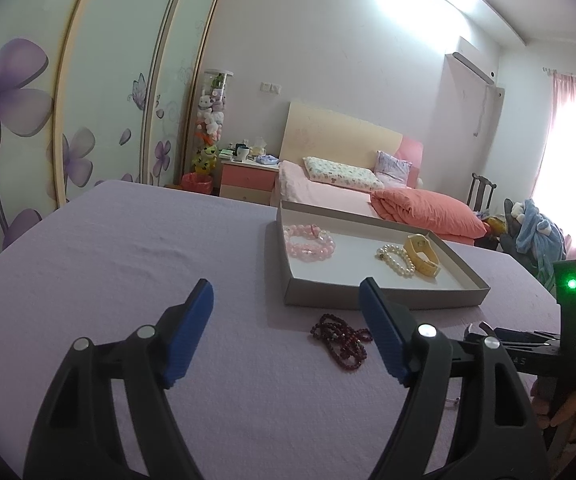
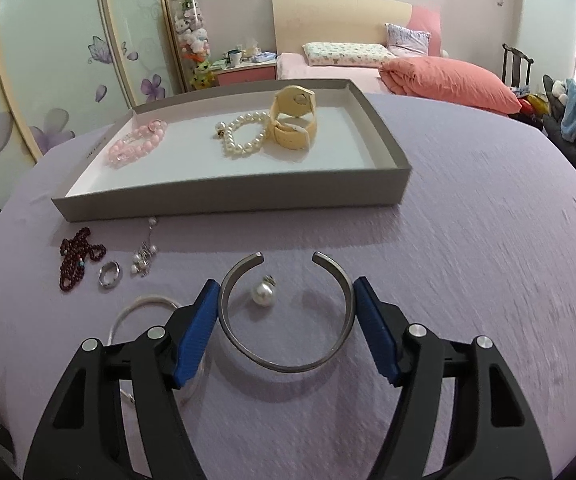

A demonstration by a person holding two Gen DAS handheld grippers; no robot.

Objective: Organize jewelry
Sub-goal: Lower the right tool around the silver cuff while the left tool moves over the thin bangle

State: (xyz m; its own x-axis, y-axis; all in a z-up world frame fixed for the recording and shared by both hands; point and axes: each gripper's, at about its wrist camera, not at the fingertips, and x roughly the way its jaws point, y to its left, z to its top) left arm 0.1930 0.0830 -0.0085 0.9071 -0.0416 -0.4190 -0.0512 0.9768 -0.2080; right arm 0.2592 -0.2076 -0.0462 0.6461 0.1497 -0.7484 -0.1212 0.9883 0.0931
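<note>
A grey tray holds a pink bead bracelet, a pearl bracelet and a yellow watch. On the purple cloth lie a dark red bead string, a silver ring, a pearl charm chain, a thin silver bangle, a pearl earring and an open metal cuff. My right gripper is open, its pads on either side of the cuff. My left gripper is open and empty, near the red beads.
The purple cloth covers the table. Behind it are a bed with a pink pillow, a nightstand, a chair and flowered wardrobe doors. The other gripper's body shows at the right of the left wrist view.
</note>
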